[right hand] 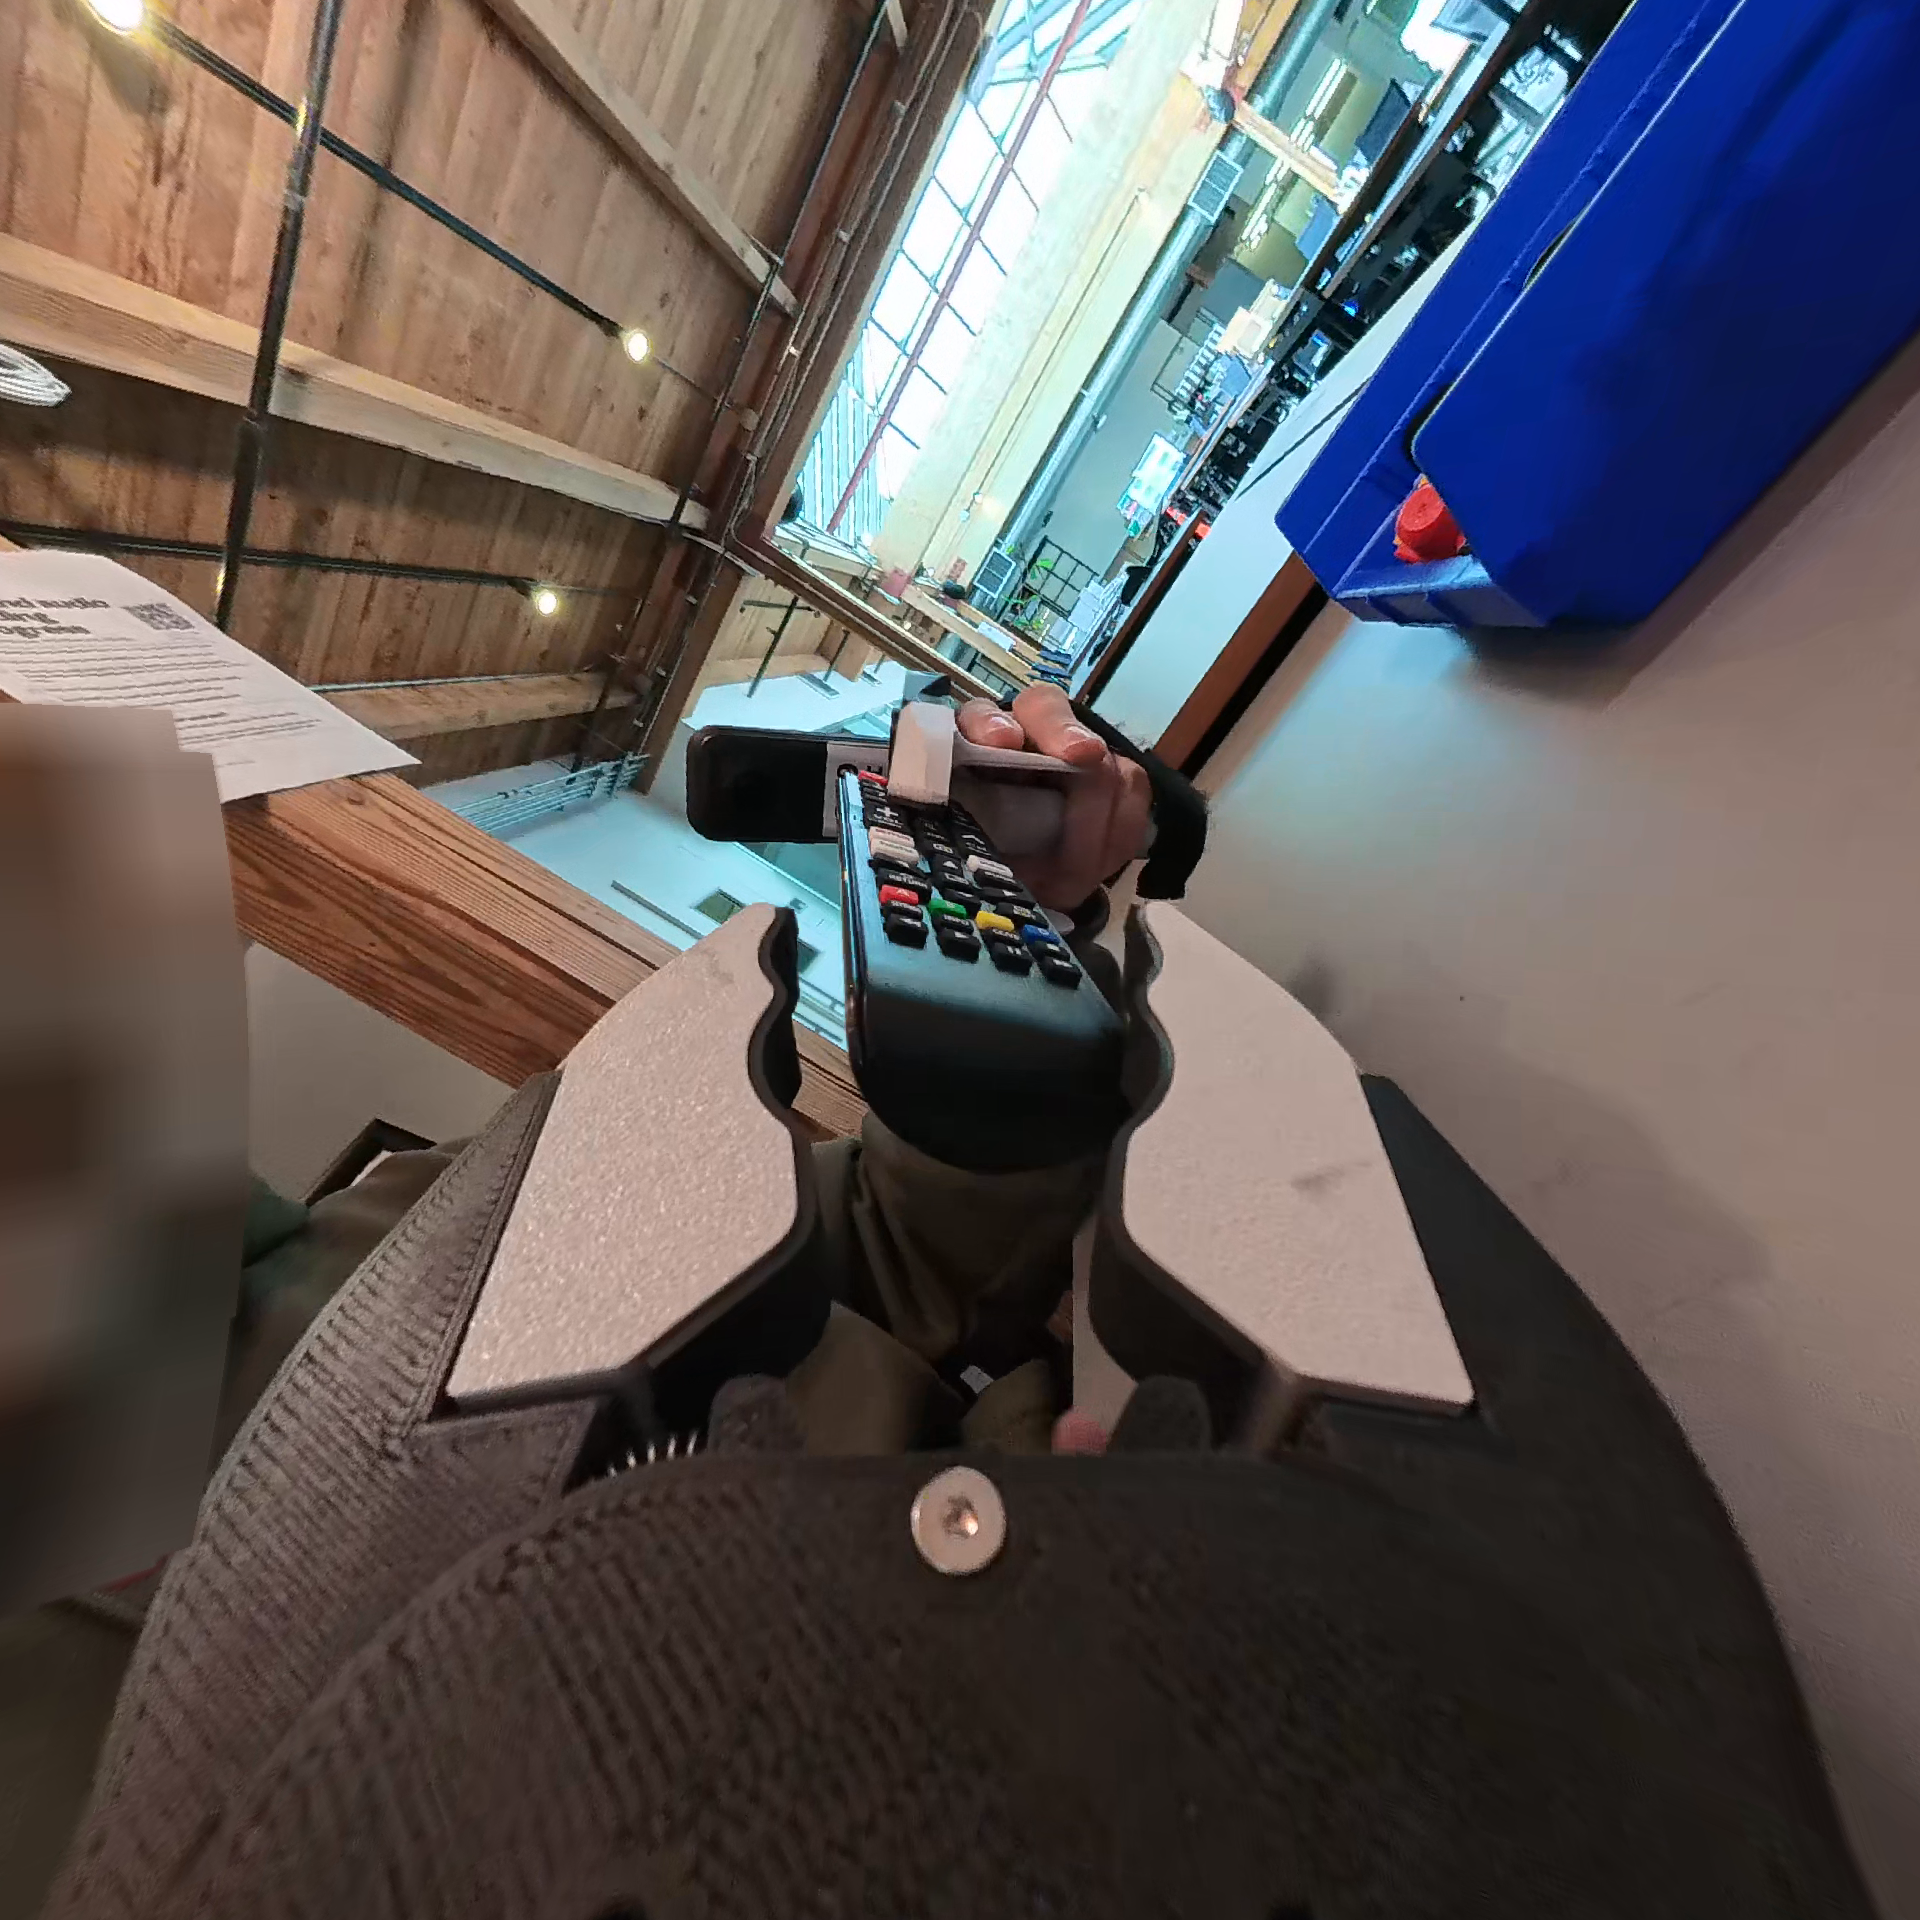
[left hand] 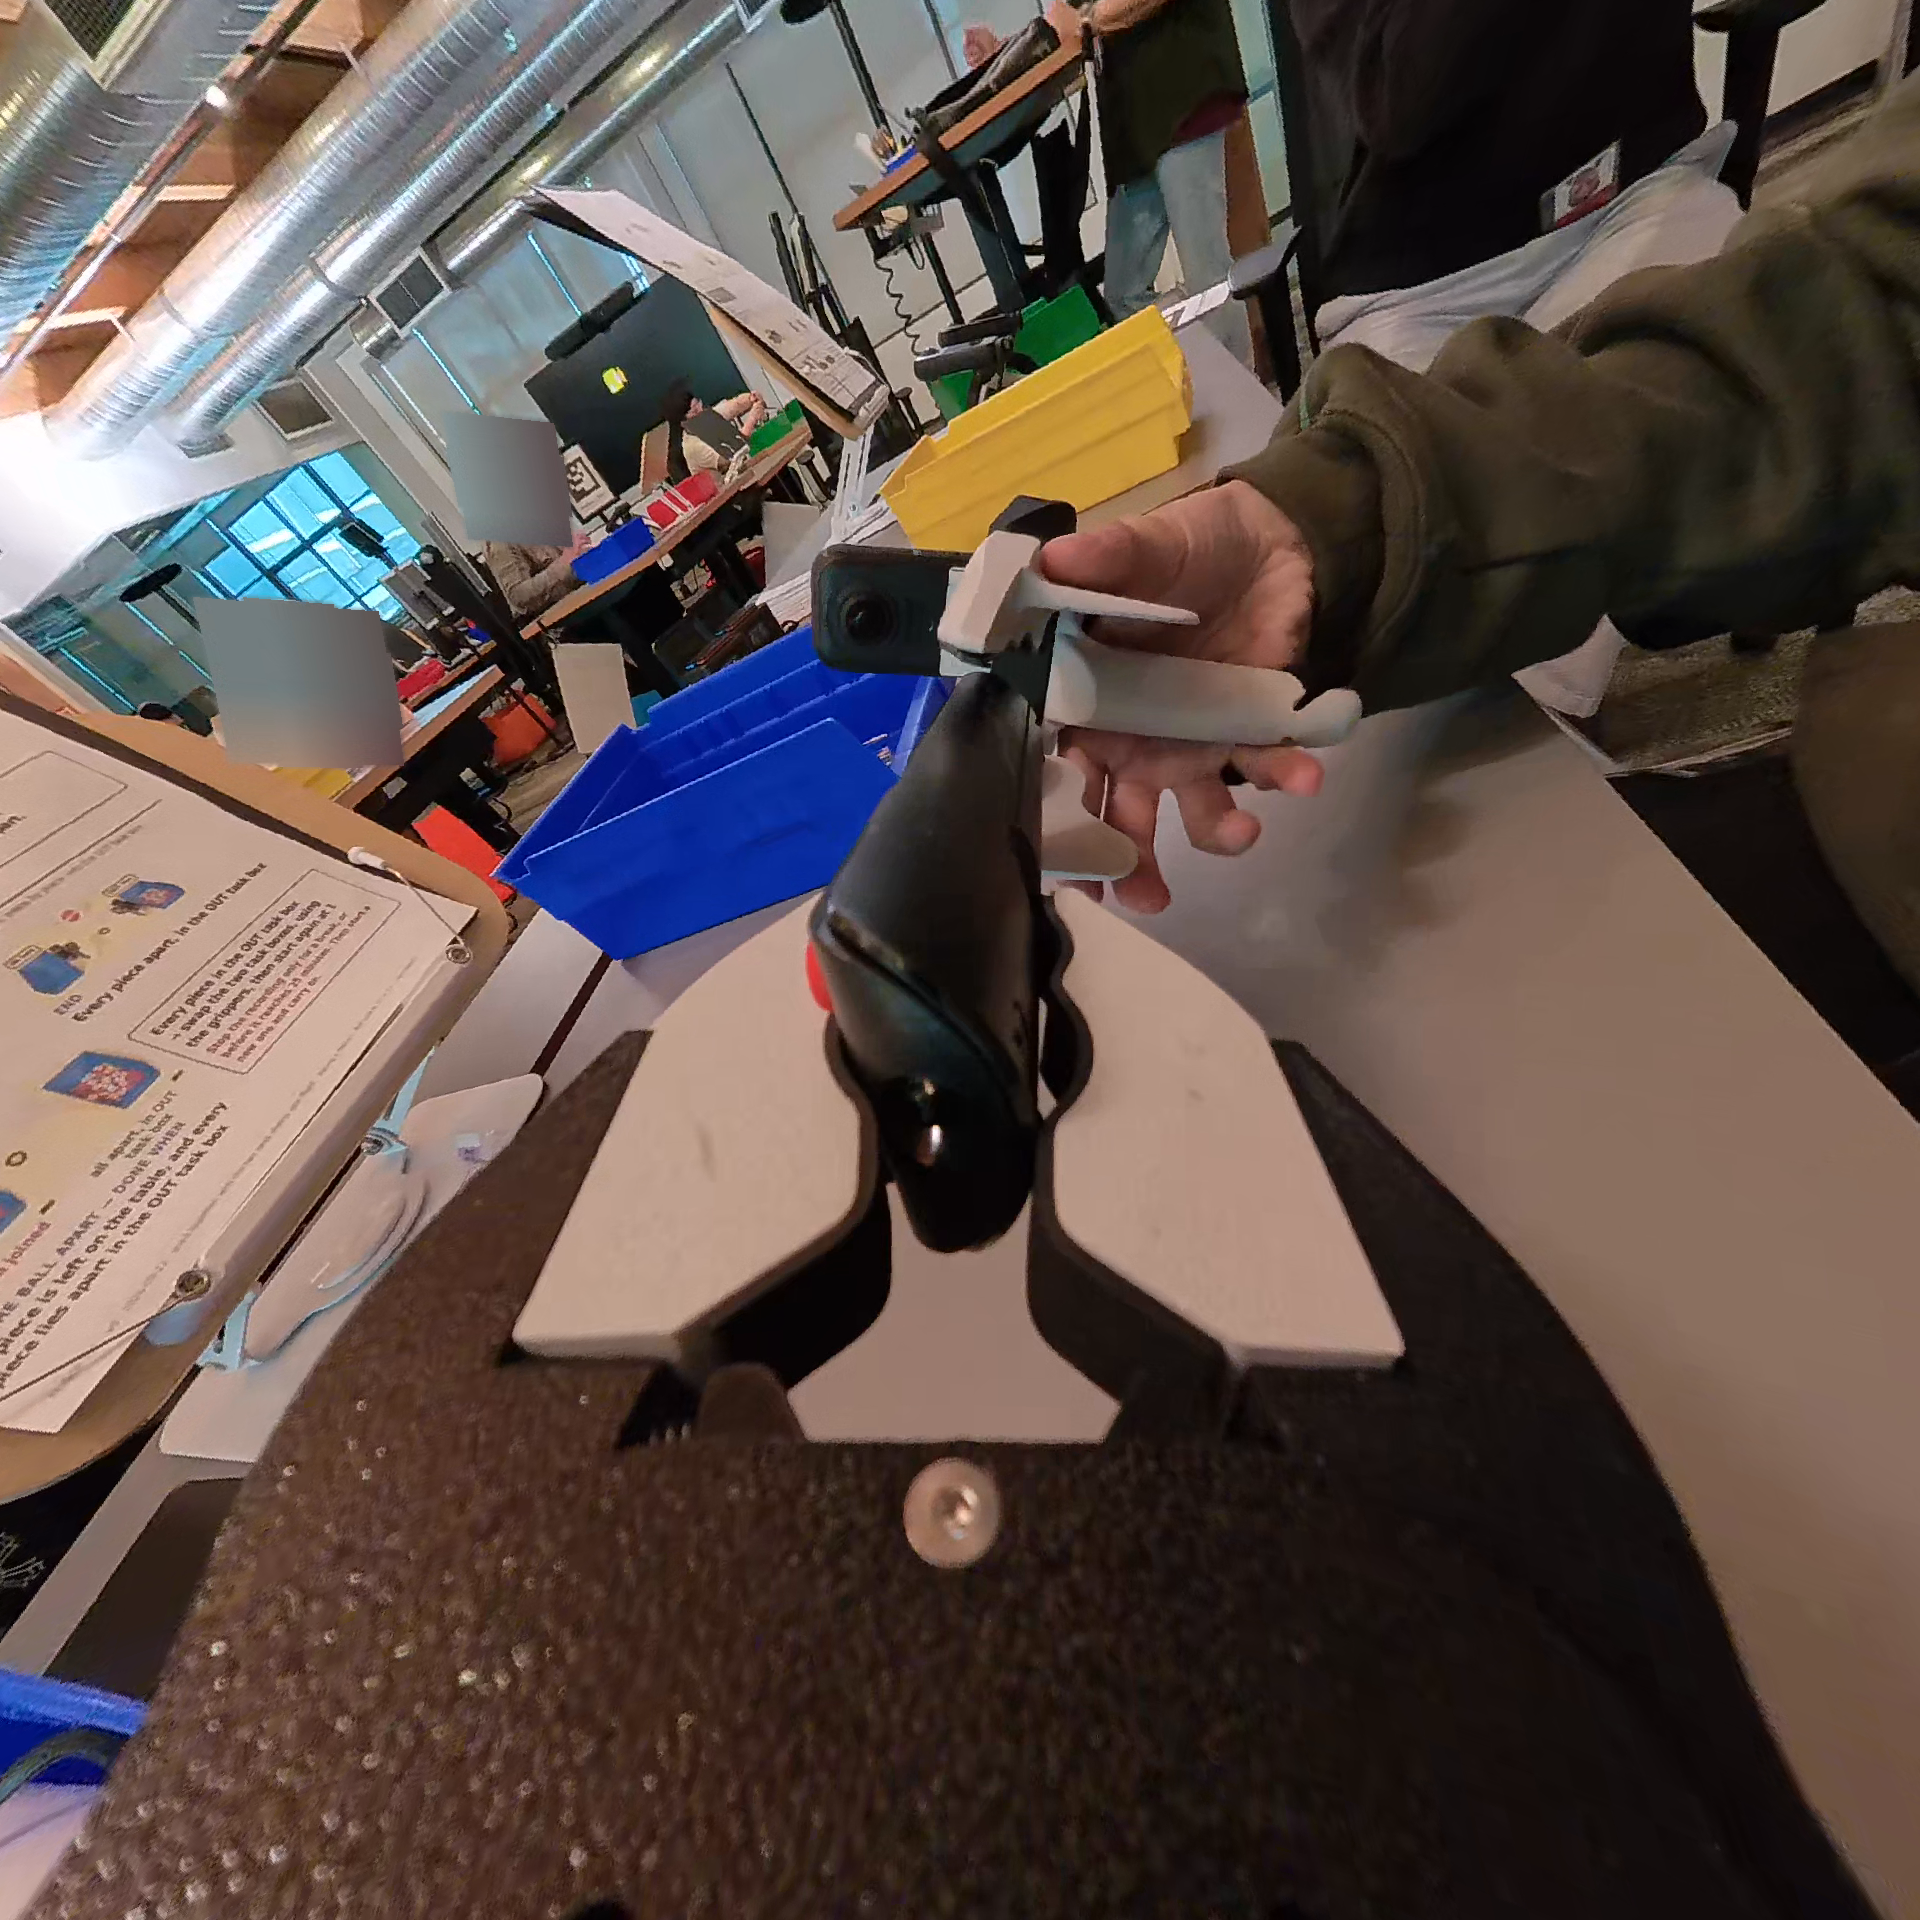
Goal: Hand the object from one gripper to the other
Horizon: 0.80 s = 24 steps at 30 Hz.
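Observation:
A black remote control (left hand: 935,883) hangs in the air between both grippers. My left gripper (left hand: 951,935) is shut on its button face and back, at the end with the red button. My right gripper (right hand: 961,925) is open around the other end of the remote (right hand: 966,997); one finger touches its edge and a small gap shows on the other side. The right gripper also shows edge-on in the left wrist view (left hand: 1013,675), held by a hand. The left gripper shows in the right wrist view (right hand: 920,764), clamped on the far end.
A blue bin (left hand: 707,831) and a yellow bin (left hand: 1039,436) stand on the grey table (left hand: 1455,1039). An instruction board (left hand: 208,1039) leans at the left. The right wrist view shows a blue bin (right hand: 1610,364) with a red piece (right hand: 1429,525). People sit at desks behind. Tip to tip, the grippers are about 6 cm apart.

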Each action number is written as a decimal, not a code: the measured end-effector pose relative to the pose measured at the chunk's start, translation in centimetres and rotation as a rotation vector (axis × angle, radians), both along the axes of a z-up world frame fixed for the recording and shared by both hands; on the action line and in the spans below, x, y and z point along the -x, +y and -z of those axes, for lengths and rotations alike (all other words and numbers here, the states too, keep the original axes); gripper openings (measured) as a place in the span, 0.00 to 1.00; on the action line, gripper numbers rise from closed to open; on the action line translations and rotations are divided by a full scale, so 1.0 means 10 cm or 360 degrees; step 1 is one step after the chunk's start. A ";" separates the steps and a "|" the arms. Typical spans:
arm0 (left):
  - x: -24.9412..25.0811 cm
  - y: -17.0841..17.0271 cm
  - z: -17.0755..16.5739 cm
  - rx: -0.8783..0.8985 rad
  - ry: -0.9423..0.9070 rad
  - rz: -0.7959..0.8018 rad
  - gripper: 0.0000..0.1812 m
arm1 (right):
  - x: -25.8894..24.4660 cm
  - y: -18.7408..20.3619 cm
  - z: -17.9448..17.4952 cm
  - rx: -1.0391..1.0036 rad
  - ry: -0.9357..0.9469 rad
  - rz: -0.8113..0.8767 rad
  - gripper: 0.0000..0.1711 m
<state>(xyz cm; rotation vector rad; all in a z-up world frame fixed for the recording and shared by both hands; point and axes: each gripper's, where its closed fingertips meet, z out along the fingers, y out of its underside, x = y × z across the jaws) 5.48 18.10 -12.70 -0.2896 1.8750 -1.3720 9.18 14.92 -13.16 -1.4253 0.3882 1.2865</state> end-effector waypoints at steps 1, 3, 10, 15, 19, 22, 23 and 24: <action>0.00 0.00 0.00 -0.0004 -0.0001 0.0002 0.15 | 0.00 0.00 0.01 -0.0004 -0.0004 0.0003 0.35; 0.00 -0.02 -0.01 -0.0005 -0.0006 0.0007 0.15 | 0.00 -0.01 0.01 -0.0020 0.0018 0.0007 0.35; 0.00 -0.04 -0.03 0.0025 -0.0023 0.0015 0.15 | 0.06 0.00 -0.06 -0.0044 0.0083 -0.0002 0.41; -0.02 -0.09 0.00 0.0027 -0.0013 0.0034 0.15 | 0.08 0.00 -0.01 -0.0030 0.0136 -0.0025 0.34; -0.03 -0.08 0.02 0.0029 -0.0008 0.0031 0.15 | 0.06 0.00 0.01 -0.0032 0.0146 0.0004 0.34; -0.02 -0.08 0.02 0.0017 -0.0006 0.0027 0.15 | 0.07 0.00 0.02 -0.0022 0.0149 -0.0014 0.34; -0.02 -0.08 0.03 0.0011 -0.0009 0.0030 0.15 | 0.08 0.00 0.03 -0.0009 0.0121 -0.0017 0.34; -0.02 -0.08 0.04 0.0005 -0.0006 0.0033 0.15 | 0.09 0.01 0.06 0.0014 0.0068 -0.0017 0.35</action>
